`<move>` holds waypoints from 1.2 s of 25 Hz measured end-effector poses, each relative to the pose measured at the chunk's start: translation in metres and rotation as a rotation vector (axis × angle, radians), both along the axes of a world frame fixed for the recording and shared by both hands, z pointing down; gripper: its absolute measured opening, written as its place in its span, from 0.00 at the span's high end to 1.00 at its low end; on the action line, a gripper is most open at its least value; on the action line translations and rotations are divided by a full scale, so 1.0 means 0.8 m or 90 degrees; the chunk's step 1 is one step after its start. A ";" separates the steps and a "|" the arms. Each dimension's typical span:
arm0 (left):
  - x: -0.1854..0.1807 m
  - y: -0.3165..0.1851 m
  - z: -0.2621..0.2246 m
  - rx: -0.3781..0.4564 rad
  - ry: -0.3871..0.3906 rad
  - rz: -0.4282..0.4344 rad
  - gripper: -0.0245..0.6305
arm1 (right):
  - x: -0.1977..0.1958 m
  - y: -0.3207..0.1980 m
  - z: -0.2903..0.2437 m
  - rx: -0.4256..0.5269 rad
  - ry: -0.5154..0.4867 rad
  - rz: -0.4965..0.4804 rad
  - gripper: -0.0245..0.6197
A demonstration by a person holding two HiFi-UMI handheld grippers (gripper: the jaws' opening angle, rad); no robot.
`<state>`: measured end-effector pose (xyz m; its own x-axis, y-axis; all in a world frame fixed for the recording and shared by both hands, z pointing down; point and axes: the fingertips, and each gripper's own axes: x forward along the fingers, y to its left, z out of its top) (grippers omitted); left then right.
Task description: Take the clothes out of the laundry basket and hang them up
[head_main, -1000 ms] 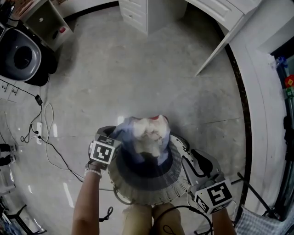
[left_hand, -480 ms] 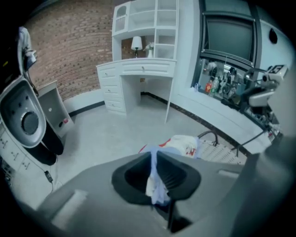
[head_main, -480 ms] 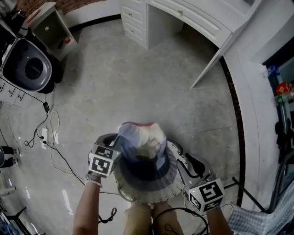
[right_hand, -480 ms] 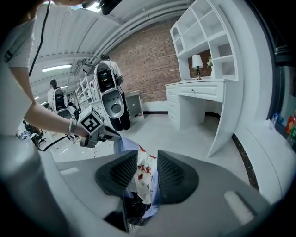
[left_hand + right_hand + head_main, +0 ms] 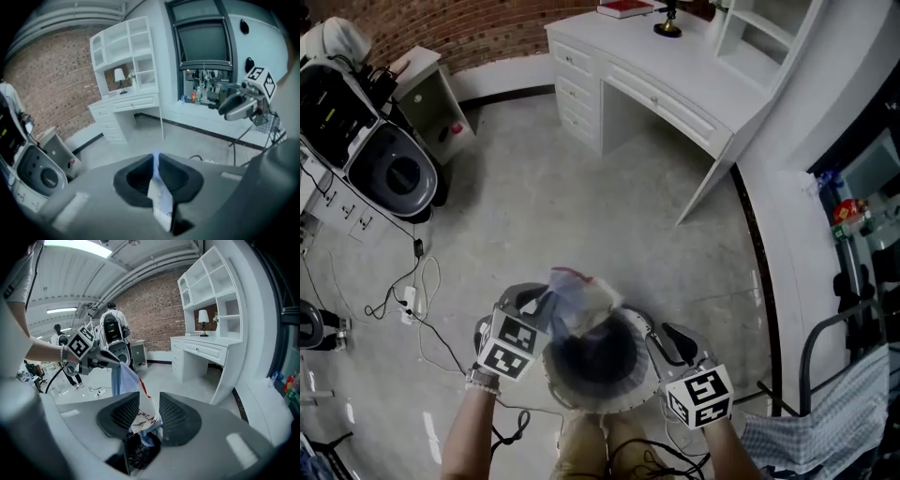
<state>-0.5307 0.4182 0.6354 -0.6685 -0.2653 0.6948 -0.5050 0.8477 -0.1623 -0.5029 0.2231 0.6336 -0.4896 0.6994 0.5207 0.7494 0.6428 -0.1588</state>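
**Garment Held Over Laundry Basket**

In the head view, the laundry basket (image 5: 609, 405) was recorded at lower centre of the frame, against the grey floor (image 5: 581, 187). The left gripper (image 5: 546, 302) was found clenched on a pale blue-and-white garment (image 5: 577, 295). Its jaws had just been closing with the cloth between them. The garment was seen bunched over the basket's upper-left rim, with its lower end trailing inside. The right gripper (image 5: 654, 330), at the basket's right rim, was noted released. Its jaws stood apart, and the garment showed through the gap unpressed.
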 end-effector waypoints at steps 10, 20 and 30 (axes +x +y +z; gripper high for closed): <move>0.034 -0.018 -0.234 -0.071 -0.140 0.058 0.92 | 0.019 -0.001 -0.100 -0.015 -0.037 -0.028 0.75; 0.068 -0.029 -0.399 -0.164 -0.264 0.092 0.92 | -0.010 0.034 -0.168 -0.034 -0.098 -0.084 0.65; 0.085 -0.037 -0.493 -0.195 -0.333 0.086 0.92 | 0.001 0.068 -0.142 -0.066 -0.032 -0.119 0.58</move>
<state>-0.4623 0.3889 0.2409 -0.9156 -0.2117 0.3418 -0.3922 0.6576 -0.6432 -0.5023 0.2776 0.5196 -0.3694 0.8293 0.4193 0.8628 0.4737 -0.1767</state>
